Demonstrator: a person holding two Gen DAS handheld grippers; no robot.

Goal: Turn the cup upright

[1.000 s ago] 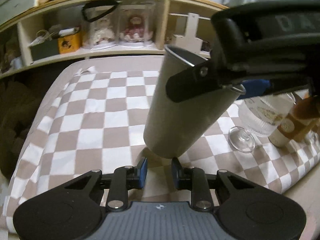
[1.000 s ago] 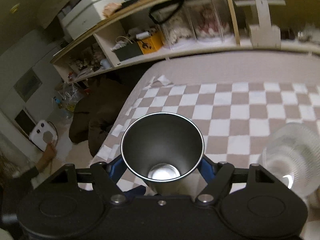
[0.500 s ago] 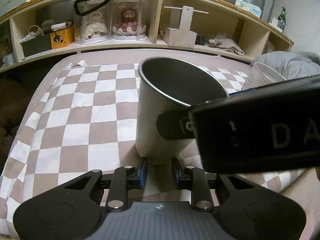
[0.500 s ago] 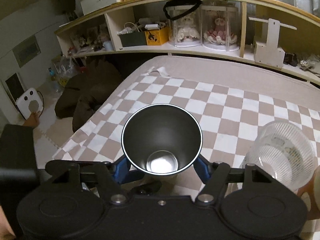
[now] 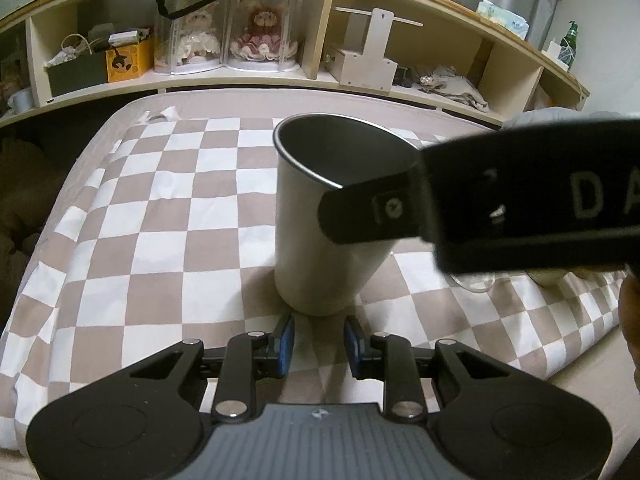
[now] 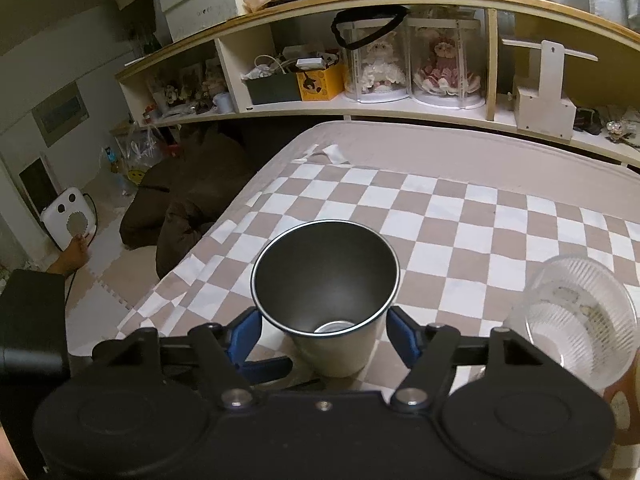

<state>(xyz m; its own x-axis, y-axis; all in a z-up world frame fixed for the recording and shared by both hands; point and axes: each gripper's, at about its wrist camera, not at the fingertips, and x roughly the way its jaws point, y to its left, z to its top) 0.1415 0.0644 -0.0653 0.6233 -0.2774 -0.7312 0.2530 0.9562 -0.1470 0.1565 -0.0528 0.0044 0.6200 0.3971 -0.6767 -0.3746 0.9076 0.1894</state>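
A steel cup (image 5: 320,240) stands upright, mouth up, on the checkered cloth (image 5: 160,220). It also shows in the right wrist view (image 6: 326,292). My right gripper (image 6: 324,334) straddles the cup just below its rim, and its blue pads (image 6: 244,336) stand slightly off the cup's sides, so it is open. In the left wrist view the right gripper's black body (image 5: 500,204) crosses in front of the cup. My left gripper (image 5: 319,340) is open and empty, low on the cloth just in front of the cup's base.
A ribbed clear glass (image 6: 576,320) stands right of the cup, with a brown bottle (image 6: 622,404) at the frame edge. Wooden shelves (image 5: 280,76) with doll cases run along the back. The cloth's left edge drops to the floor (image 6: 100,280).
The cup went from tilted and lifted to upright on the cloth. My right gripper's pads have parted from its sides. The left gripper has stayed in place.
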